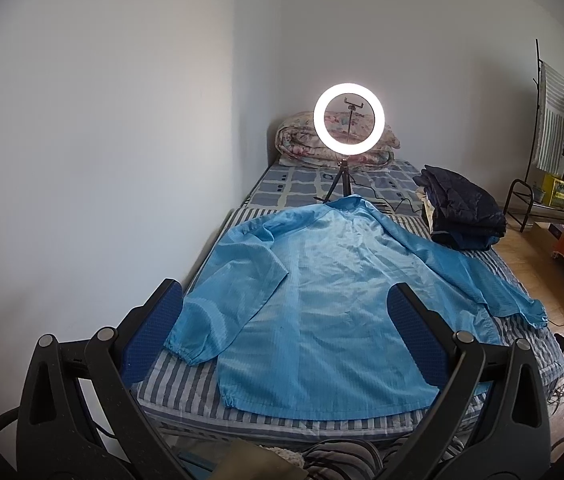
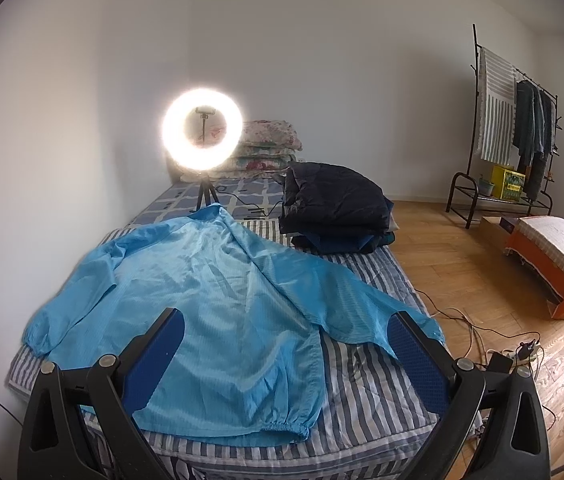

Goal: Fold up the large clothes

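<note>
I have a light blue jacket (image 1: 322, 280) spread flat on the striped mattress (image 1: 185, 384), collar toward twelve o'clock near the ring light (image 1: 348, 125) on its little tripod, hem toward six o'clock just ahead of my tools. Both sleeves lie out to the sides: the one at nine o'clock bends back along the body with its elastic cuff near the mattress edge, and the one at three o'clock runs out until its cuff reaches the bed's side. My left gripper (image 1: 286, 320) hovers above the hem, its blue fingers (image 1: 416, 340) spread wide with nothing between them; my right gripper (image 2: 286, 344) hangs over the hem's three o'clock corner, likewise spread and empty. No crease or fold shows in the jacket yet, so I judge this garment laid out and smoothed but with all its folding left: sleeves in, sides over, then hem up to collar. At about one o'clock sits a stack of dark folded clothes (image 2: 334, 208), which I take as work already finished, though I cannot be sure of that. Rolled floral quilts (image 1: 302, 140) rest at the far end of the bed. I would start with the sleeve cuffs, since both lie within easy reach.
</note>
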### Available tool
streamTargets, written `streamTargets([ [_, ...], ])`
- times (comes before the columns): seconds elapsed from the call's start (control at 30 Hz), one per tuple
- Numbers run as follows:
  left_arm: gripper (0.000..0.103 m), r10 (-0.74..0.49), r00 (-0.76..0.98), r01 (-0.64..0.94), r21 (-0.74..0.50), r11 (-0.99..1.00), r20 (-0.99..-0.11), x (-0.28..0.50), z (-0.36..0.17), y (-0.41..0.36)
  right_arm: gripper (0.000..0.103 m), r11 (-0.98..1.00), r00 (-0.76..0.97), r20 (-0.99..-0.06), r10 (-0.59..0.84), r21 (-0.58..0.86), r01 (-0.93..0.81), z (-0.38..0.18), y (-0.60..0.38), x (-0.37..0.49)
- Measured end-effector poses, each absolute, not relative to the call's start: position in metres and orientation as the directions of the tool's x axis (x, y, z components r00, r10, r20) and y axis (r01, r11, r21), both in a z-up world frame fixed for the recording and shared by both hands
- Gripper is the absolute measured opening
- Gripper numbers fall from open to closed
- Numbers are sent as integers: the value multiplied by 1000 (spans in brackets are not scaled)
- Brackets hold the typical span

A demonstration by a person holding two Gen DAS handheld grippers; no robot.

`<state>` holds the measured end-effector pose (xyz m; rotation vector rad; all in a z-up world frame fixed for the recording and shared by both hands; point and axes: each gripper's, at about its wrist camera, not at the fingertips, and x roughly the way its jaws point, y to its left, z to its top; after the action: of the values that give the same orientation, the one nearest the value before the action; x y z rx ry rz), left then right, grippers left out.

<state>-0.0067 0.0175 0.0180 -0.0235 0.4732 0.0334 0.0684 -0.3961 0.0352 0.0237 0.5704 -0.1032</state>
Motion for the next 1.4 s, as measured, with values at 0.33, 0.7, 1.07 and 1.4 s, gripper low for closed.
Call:
streamTargets([
  [0.33, 103, 60, 879, -76, -14, 997, -473, 0, 3, 35, 103, 997, 834, -547, -69, -14, 74, 31, -384, 76],
  [0.7, 103, 137, 834, -187, -41, 981, -534, 5, -43, 91, 103, 999, 826, -563, -37, -21, 30, 22, -369, 96],
  [1.07, 82, 88, 772, -257, -182, 949, -629, 11, -102, 142, 100, 990, 839, -537, 88, -48, -135, 3, -328, 122],
  [1.4, 62, -76, 703, -324, -413, 851, -707, 33, -172, 165, 85, 909, 712, -606, 355, 47, -414, -34, -260, 165],
])
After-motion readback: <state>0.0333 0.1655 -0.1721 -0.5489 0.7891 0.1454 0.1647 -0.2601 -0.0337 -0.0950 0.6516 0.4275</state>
